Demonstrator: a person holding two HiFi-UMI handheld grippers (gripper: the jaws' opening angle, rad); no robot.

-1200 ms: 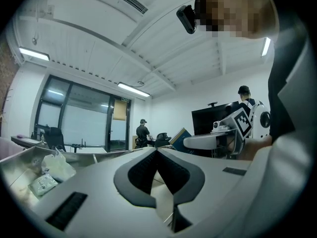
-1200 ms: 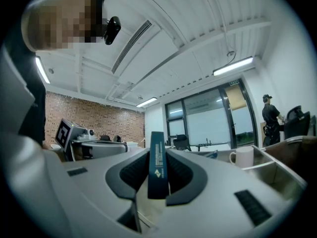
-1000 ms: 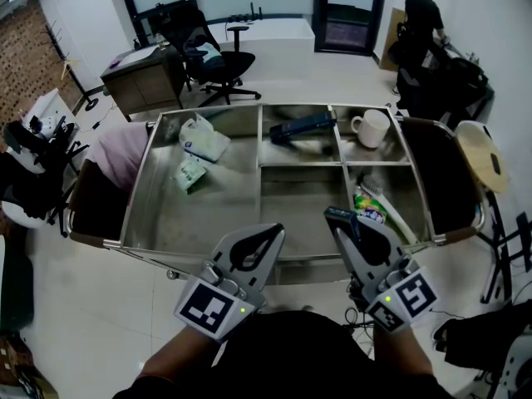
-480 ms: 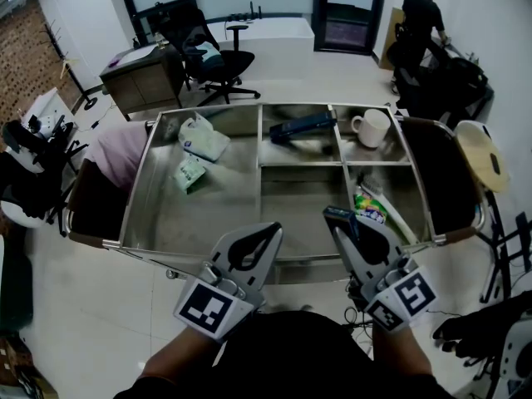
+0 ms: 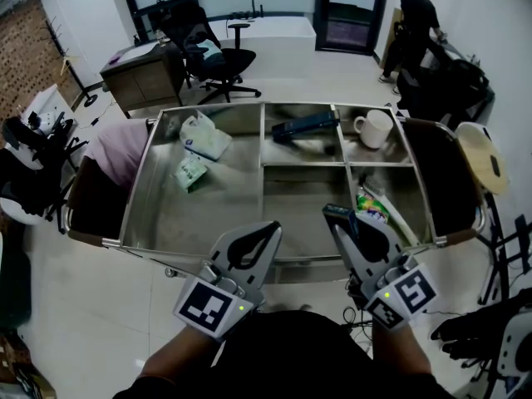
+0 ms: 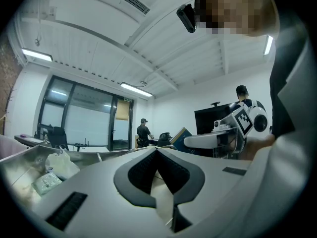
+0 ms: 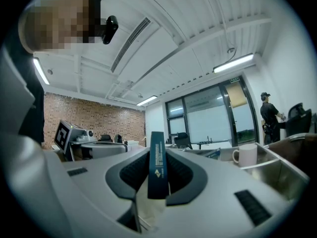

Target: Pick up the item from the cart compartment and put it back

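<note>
1. Your right gripper (image 5: 341, 219) held a thin, flat dark blue item (image 7: 156, 165) edge-on between its ribbed black pads. Pale print ran down the item's narrow edge. It stood upright at 5 o'clock, over the near side of the cart (image 5: 137, 210).
2. Your left gripper (image 5: 271, 228), at 7 o'clock, had its jaws closed together on nothing.
3. The cart was a brushed-steel tray split by dividers.
4. A crumpled white plastic bag (image 5: 204, 137) and a green-and-white packet (image 5: 189, 173) lay in the big compartment at 10 o'clock.
5. A long dark blue box (image 5: 303, 126) lay at 12, a glossy white mug (image 5: 371, 128) stood at 1, and a colourful packet (image 5: 370, 206) lay at 3.
6. Beyond the cart were a pale tiled floor (image 5: 83, 306), a black office chair (image 5: 208, 52) at 11, a brick wall (image 5: 17, 56) at 9, and a person in dark clothes (image 5: 416, 19) at 1.
</note>
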